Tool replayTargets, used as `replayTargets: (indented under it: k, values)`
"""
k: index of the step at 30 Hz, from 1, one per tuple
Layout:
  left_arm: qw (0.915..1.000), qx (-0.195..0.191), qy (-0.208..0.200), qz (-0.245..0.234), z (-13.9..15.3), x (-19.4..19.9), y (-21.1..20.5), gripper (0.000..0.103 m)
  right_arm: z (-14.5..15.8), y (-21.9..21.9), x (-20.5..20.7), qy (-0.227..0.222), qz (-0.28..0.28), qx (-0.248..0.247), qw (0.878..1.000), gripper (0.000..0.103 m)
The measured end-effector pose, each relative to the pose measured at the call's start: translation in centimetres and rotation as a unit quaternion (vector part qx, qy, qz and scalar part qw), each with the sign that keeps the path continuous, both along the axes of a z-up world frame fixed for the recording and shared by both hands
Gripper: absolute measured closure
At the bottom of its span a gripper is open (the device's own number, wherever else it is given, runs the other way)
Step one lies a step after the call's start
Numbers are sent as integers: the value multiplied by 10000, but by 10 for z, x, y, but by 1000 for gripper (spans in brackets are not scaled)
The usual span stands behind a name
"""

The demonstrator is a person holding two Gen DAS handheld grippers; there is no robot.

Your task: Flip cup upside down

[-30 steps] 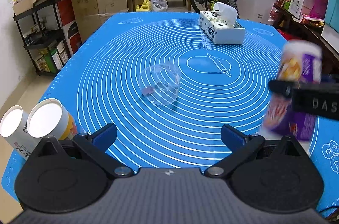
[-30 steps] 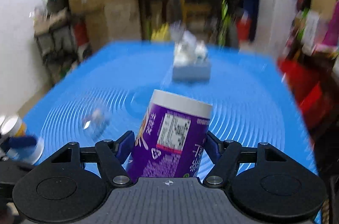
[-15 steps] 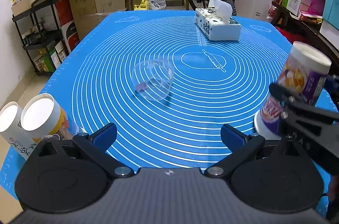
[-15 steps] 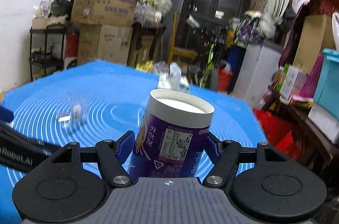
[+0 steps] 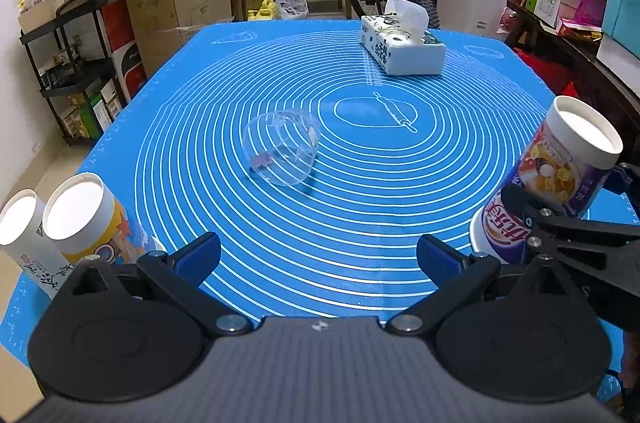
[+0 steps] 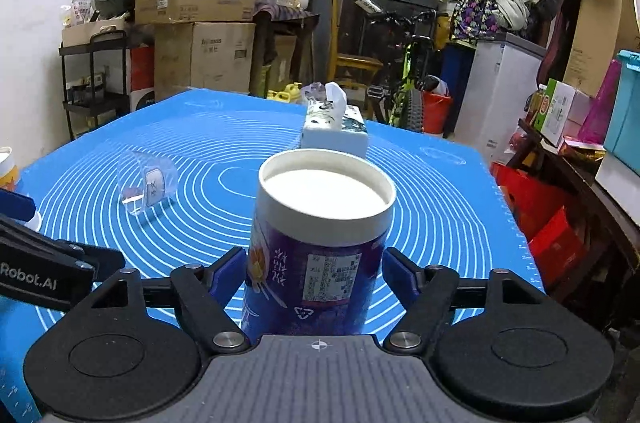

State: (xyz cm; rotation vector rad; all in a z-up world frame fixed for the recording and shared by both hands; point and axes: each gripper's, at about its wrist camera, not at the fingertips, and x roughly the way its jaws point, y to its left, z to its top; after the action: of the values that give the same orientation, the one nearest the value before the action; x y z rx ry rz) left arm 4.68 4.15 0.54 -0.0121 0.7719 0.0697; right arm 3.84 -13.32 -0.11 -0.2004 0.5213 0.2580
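Note:
A purple paper cup [image 6: 320, 243] stands upside down, white base up, between the fingers of my right gripper [image 6: 316, 275]. The jaws sit close at its sides, and a narrow gap shows at the right finger. In the left wrist view the same cup [image 5: 556, 175] stands on the blue mat [image 5: 360, 223] at the right, its wide rim down, with my right gripper [image 5: 568, 211] around it. My left gripper [image 5: 318, 255] is open and empty, low over the mat's near edge.
A clear plastic cup [image 5: 282, 153] lies on its side mid-mat. Two upturned paper cups [image 5: 84, 219] stand at the near left corner. A tissue box [image 5: 402, 49] sits at the far side. Boxes, shelves, a bicycle and a cluttered side table surround the table.
My right gripper has brought the purple cup down from mid-air onto the mat with its base up. The jaws now look slightly wider around it. My left gripper has barely moved.

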Motion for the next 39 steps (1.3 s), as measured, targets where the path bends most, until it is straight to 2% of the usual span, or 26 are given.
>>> replayTargets:
  k: [7,17,24,32,39]
  values:
    - [9998,-25,-55,-164,6,-12,-8,0,18,-22,-24,110,-47,284,9995,20]
    - [9991,17,-172,-392,17,-42,-27,0,38,-55,-66,309,-238,307,9988,20]
    - [9983,38,-187,-552,16,-63,-42,0,35,-71,-90,431,-317,211,9983,20]
    - [9973,127,-144,-714,11,-81,-55,0,25,-83,-102,687,-359,281,9966,20]
    - [9974,145,-117,-695,9,-88,-56,0,25,-88,-108,710,-373,238,9965,20]
